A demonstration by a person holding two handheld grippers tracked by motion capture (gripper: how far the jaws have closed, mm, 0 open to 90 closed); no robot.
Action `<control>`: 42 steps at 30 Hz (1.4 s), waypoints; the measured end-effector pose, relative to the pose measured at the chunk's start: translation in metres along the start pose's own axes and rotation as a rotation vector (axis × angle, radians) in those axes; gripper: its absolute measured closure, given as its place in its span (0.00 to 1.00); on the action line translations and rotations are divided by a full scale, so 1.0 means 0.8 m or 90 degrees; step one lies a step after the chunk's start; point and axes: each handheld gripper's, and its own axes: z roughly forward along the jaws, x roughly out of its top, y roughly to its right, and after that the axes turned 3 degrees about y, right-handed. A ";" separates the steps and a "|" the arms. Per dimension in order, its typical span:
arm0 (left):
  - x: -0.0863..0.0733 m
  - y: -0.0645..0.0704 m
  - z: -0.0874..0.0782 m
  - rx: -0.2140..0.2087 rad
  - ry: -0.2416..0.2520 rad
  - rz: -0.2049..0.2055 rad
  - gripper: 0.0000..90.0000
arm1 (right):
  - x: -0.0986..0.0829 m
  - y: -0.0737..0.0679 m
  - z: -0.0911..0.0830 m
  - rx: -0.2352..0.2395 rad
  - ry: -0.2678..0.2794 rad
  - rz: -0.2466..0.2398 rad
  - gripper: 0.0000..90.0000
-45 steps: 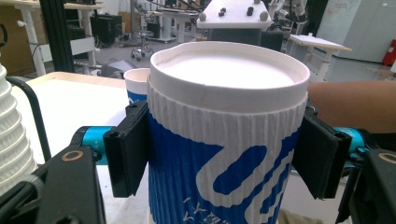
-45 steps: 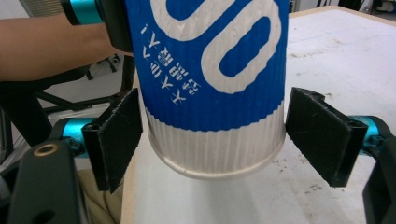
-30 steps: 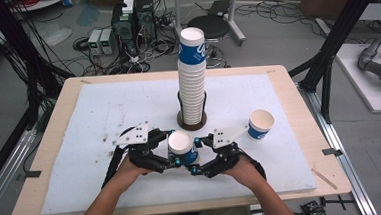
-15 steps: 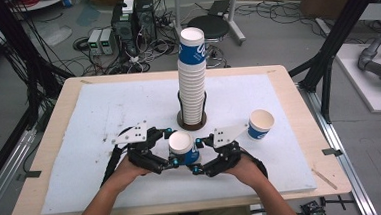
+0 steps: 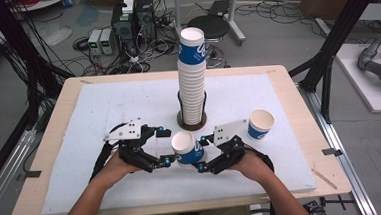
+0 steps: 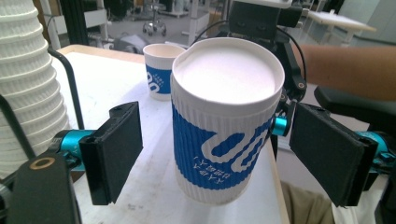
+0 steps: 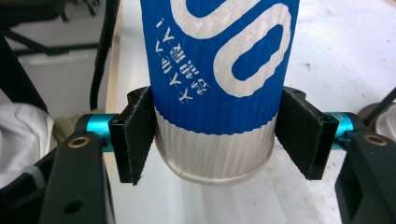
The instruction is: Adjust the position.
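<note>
**Cup held between two tools at the front of the desk**

Going from left to right in the high view: my left tool point(image 5: 167, 148) sits at the front of the white-covered desk point(image 5: 79, 119), its jaws spread wide. In the left gripper view those jaws stand on either side of the blue-and-white paper cup point(image 6: 227, 121) with clear gaps, touching nothing. The cup point(image 5: 185, 148) is at front centre, and appears lifted slightly and tilted rather than standing flat. Behind it, mid-desk, rises a tall stack of cups point(image 5: 192, 80) in a dark holder. My right tool point(image 5: 201, 152) comes next; in the right gripper view its two pads pinch the cup point(image 7: 217, 88) low down, near the base. Farther right, a second single cup point(image 5: 260, 124) stands upright, well apart.

I judge this to be a handover or separating step: the right tool has the cup, the left is poised around it. Next, the left jaws would need to press in squarely on the upper wall, gently, since paper crushes easily.
</note>
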 end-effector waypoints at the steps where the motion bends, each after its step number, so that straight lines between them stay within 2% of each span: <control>1: 0.002 0.000 -0.001 0.002 -0.006 0.001 0.19 | 0.001 0.000 0.000 0.001 -0.006 -0.001 0.36; 7: 0.018 -0.001 -0.004 0.003 -0.041 0.011 0.19 | 0.014 0.003 0.000 0.006 -0.072 -0.017 0.36; 8: 0.021 -0.001 -0.004 0.002 -0.056 0.014 0.19 | 0.016 0.004 0.001 0.008 -0.079 -0.022 0.36; 15: 0.033 -0.002 0.007 -0.008 -0.109 0.018 0.19 | 0.039 0.004 0.007 0.015 -0.162 -0.054 0.36; 21: 0.038 -0.002 0.018 -0.022 -0.148 0.018 0.19 | 0.055 0.002 0.012 0.023 -0.213 -0.079 0.36; 26: 0.034 -0.002 0.027 -0.040 -0.192 0.016 0.20 | 0.062 0.000 0.020 0.029 -0.247 -0.096 0.36; 32: 0.029 -0.003 0.034 -0.050 -0.228 0.008 0.23 | 0.066 -0.002 0.026 0.035 -0.291 -0.113 0.36; 35: 0.027 -0.004 0.035 -0.047 -0.241 0.006 0.25 | 0.067 -0.002 0.027 0.037 -0.303 -0.116 0.36; 42: 0.024 -0.005 0.040 -0.063 -0.258 0.000 0.30 | 0.069 -0.004 0.029 0.038 -0.320 -0.125 0.36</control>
